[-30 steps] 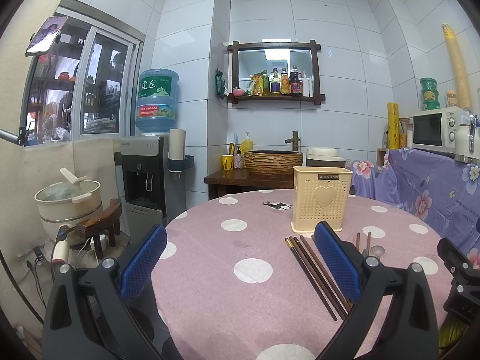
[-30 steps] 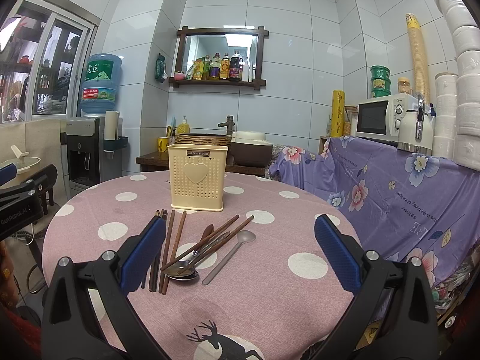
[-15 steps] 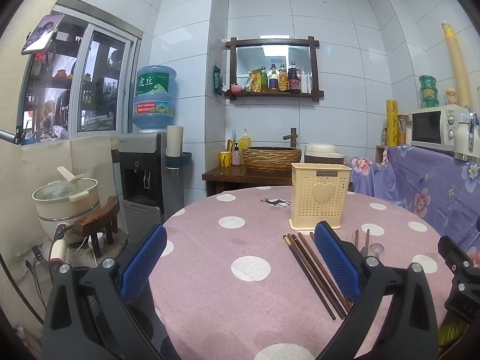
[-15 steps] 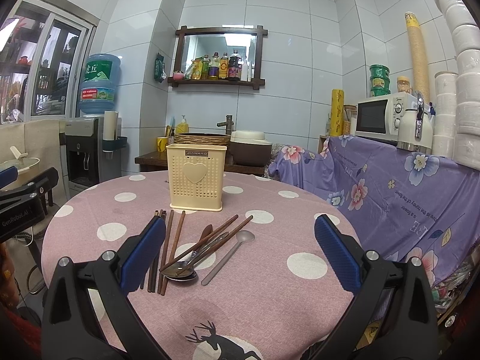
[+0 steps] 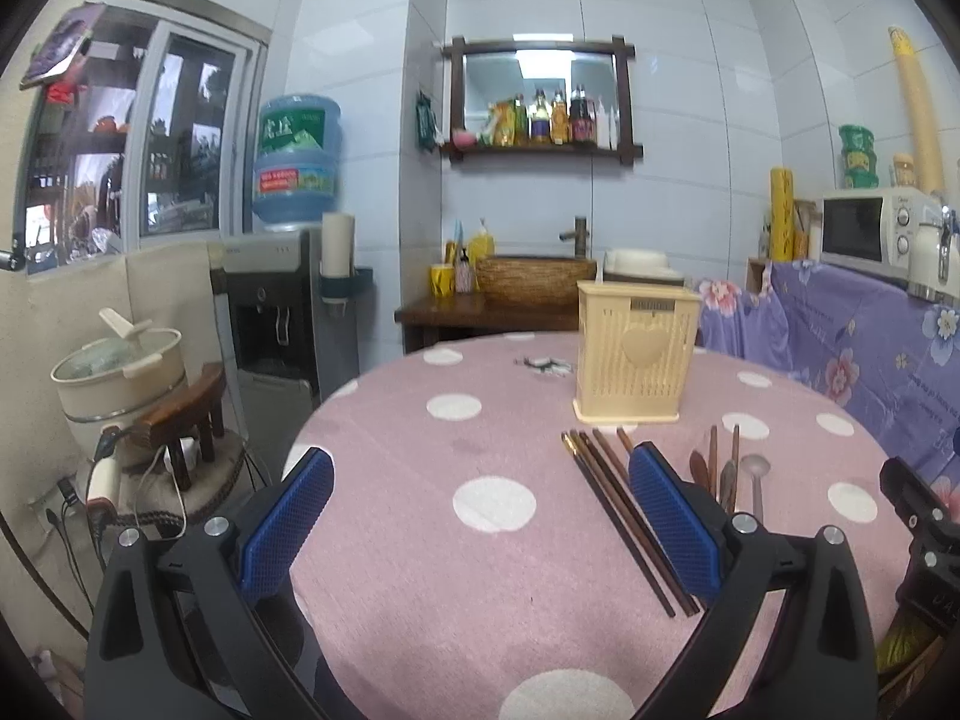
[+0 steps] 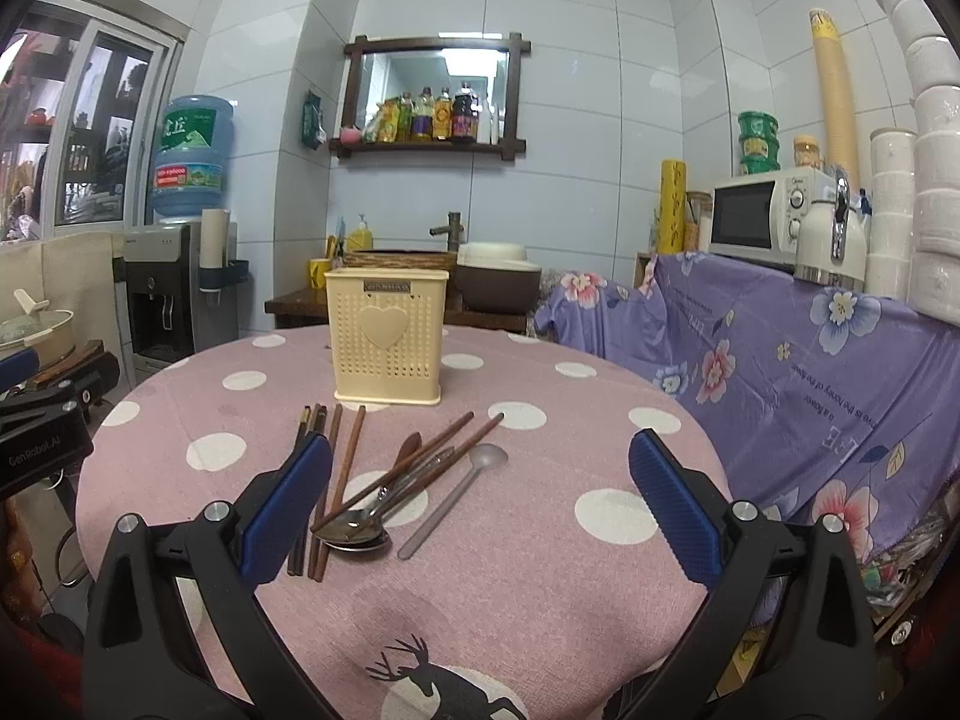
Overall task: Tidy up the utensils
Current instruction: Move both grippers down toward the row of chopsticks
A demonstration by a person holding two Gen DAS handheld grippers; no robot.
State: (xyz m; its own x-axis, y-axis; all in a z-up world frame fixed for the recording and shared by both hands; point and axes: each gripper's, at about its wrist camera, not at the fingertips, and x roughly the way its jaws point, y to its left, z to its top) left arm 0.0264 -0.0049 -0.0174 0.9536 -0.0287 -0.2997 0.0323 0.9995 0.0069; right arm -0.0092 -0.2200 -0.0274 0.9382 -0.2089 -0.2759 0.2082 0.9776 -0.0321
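Observation:
A cream perforated utensil holder point(image 6: 387, 339) point(image 5: 636, 354) with a heart on its front stands upright on the pink polka-dot table point(image 6: 540, 570). In front of it lie brown chopsticks point(image 6: 348, 468) point(image 5: 624, 516), metal spoons point(image 6: 354, 531) and a translucent spoon point(image 6: 456, 495). My right gripper point(image 6: 480, 498) hovers open above the table's near edge, the utensils between and just beyond its fingers. My left gripper point(image 5: 480, 516) is open too, left of the chopsticks, nothing held. The right gripper's black body point(image 5: 924, 534) shows at the left wrist view's right edge.
A purple flowered cloth point(image 6: 810, 360) covers a counter on the right, carrying a microwave point(image 6: 759, 213) and a kettle point(image 6: 831, 240). A water dispenser point(image 5: 282, 312), a pot point(image 5: 120, 372) on a stool and a dark sink table point(image 5: 492, 306) stand behind the table.
Both views have shifted slightly; the holder and utensils sit a little lower and nearer in the left wrist view. Both grippers stay open and nothing on the table has moved.

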